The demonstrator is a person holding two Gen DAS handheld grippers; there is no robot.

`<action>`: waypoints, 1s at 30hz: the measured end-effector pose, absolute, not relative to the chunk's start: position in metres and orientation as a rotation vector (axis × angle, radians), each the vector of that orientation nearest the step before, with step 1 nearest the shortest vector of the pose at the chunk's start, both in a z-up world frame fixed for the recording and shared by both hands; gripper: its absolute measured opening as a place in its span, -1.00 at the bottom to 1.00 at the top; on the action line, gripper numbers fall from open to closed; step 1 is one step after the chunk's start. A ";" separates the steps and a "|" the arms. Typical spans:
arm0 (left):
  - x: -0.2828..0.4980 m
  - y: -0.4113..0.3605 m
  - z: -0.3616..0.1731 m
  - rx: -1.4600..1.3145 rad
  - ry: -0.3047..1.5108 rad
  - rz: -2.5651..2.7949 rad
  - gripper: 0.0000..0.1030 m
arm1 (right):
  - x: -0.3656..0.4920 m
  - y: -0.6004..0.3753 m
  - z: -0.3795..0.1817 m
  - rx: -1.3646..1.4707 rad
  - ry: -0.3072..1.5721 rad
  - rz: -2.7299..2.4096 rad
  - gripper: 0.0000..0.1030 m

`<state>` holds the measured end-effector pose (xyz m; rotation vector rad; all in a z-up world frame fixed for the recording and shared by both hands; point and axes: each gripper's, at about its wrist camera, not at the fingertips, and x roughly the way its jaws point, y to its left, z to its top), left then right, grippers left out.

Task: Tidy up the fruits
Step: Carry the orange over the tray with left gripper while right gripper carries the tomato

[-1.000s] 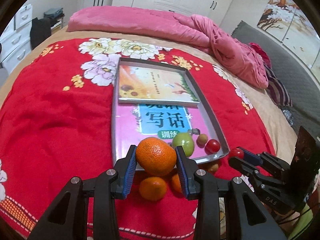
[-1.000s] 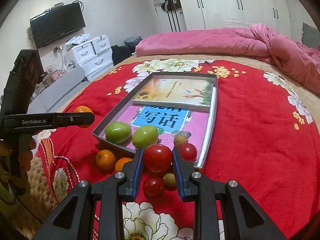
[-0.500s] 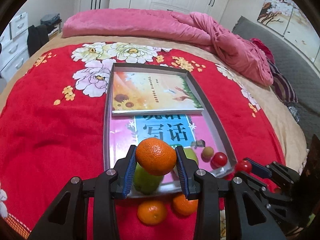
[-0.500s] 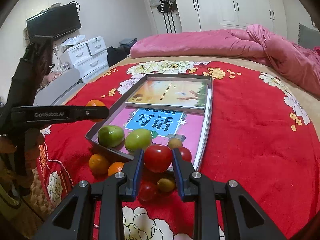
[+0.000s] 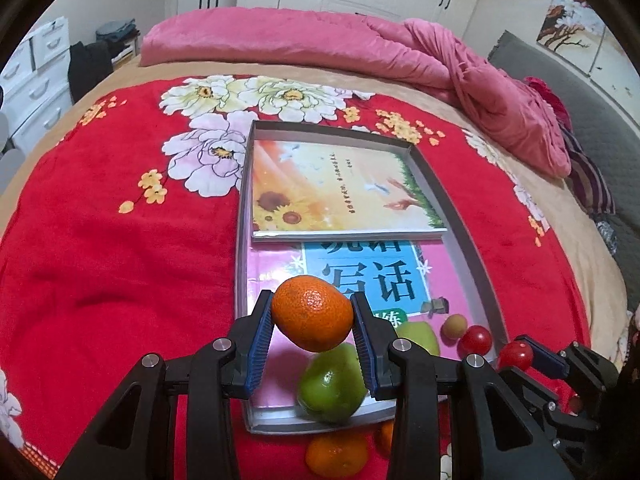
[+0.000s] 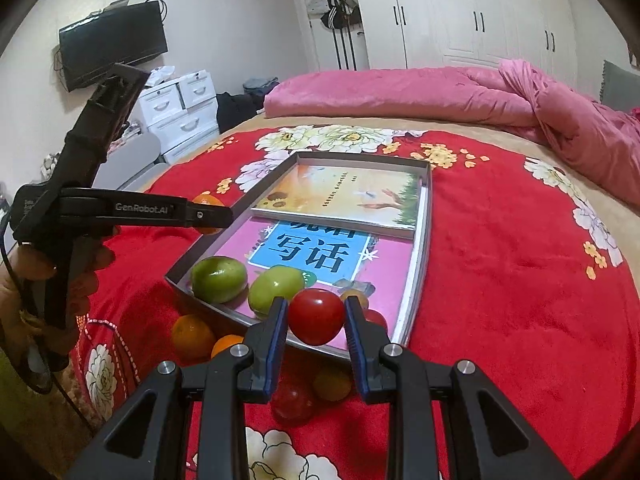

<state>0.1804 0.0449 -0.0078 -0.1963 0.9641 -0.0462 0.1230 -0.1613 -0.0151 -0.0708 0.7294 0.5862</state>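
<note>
Orange mandarin [image 5: 313, 312] and red tomato [image 6: 316, 315] held aloft; 2 green fruits [image 6: 218, 278] lie in the tray [image 6: 421, 264].

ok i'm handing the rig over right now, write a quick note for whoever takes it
Left gripper: shut on a mandarin, held above the tray's near end.
Right gripper: shut on a red tomato, at the tray's near edge.
Done: two green fruits, a red tomato and a small brownish fruit lie in the tray, on the books.
Left: place both held fruits; then two mandarins, a tomato and a small fruit wait on the red blanket.
</note>
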 end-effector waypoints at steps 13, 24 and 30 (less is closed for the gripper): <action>0.191 0.041 -0.023 -0.183 1.001 -0.045 -0.23 | 0.132 -0.151 -0.022 -0.079 0.738 0.599 -0.44; 0.193 0.033 -0.037 -0.154 1.030 -0.046 -0.23 | 0.135 -0.150 -0.026 -0.079 0.753 0.593 -0.44; 0.193 0.034 -0.038 -0.157 1.033 -0.046 -0.23 | 0.136 -0.151 -0.029 -0.079 0.761 0.586 -0.44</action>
